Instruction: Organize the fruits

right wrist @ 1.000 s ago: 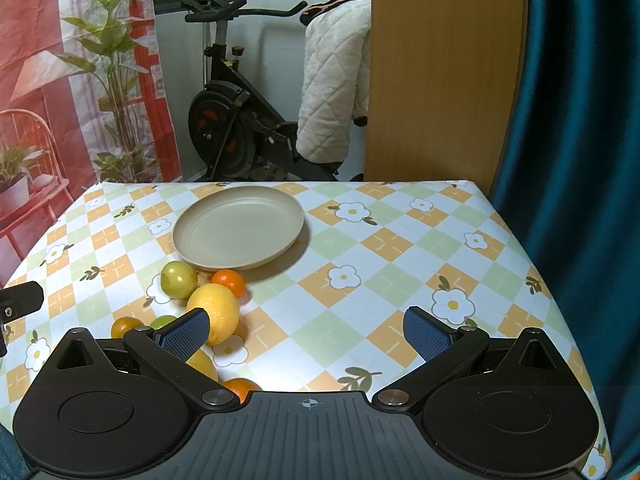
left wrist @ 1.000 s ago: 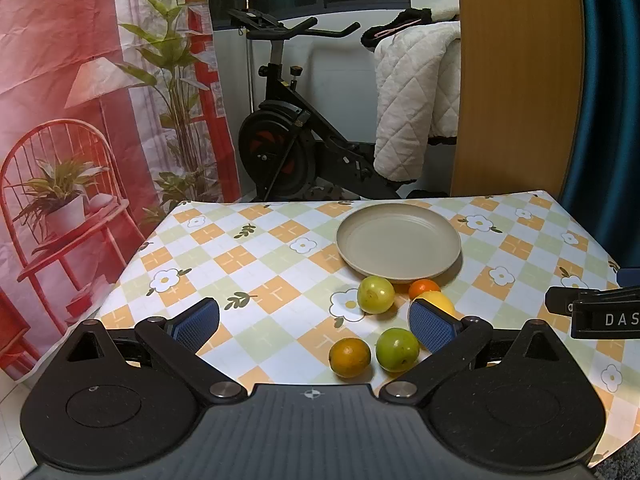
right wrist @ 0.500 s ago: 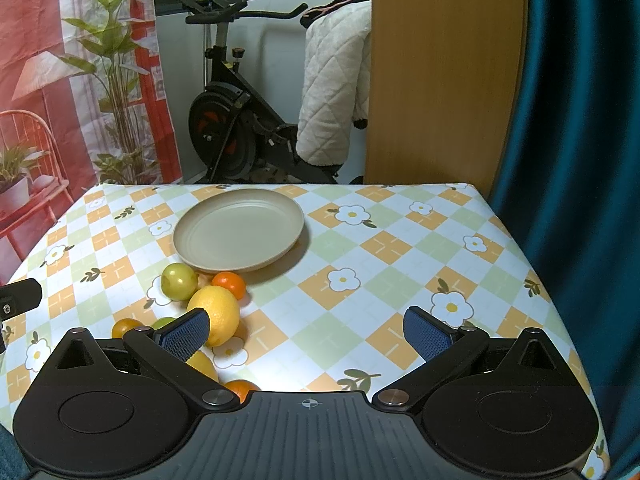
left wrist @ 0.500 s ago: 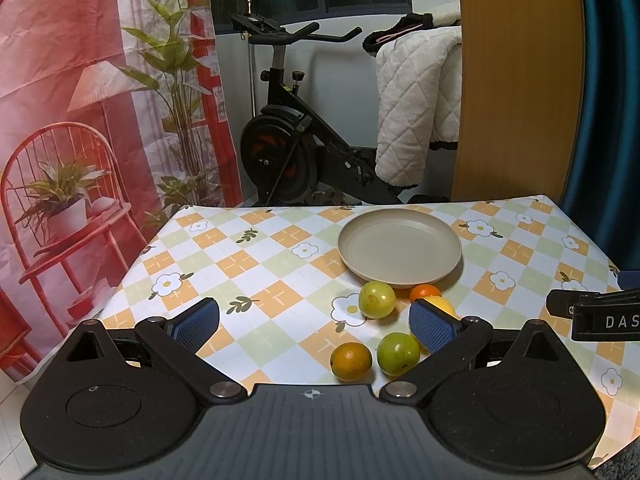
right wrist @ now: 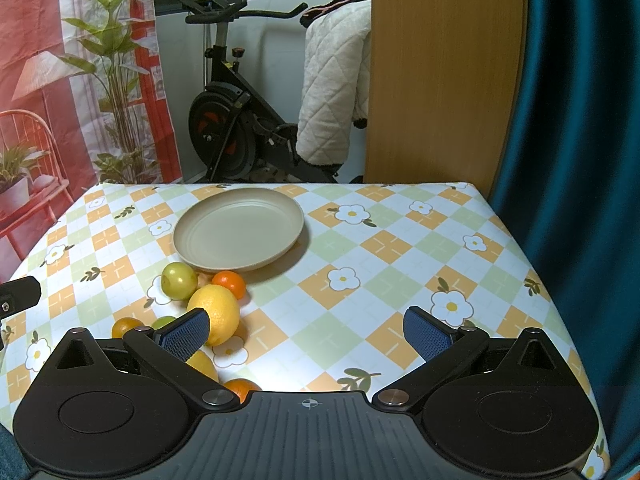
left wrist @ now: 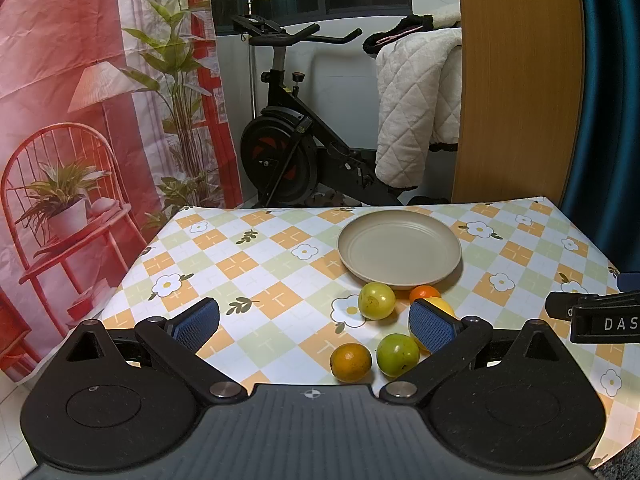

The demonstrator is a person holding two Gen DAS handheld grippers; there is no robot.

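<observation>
Fruits lie in a loose cluster on the bench [left wrist: 248, 264] just in front of the beige plate [left wrist: 400, 276], which holds nothing. In the left wrist view a yellow-green fruit [left wrist: 376, 300] and a small orange [left wrist: 425, 292] sit at the plate's near rim, with a green fruit [left wrist: 397, 355] and another orange [left wrist: 351, 362] lower centre; a lemon [right wrist: 214, 312] shows lower left in the right wrist view. Over the last second both views have tilted up a little and the fruit has slid lower in frame, while nothing on the bench has moved. Left gripper [left wrist: 316, 322] and right gripper [right wrist: 306, 332] both have their fingers spread wide and hold nothing. No fruit is plated yet; I judge the sorting has barely begun.
</observation>
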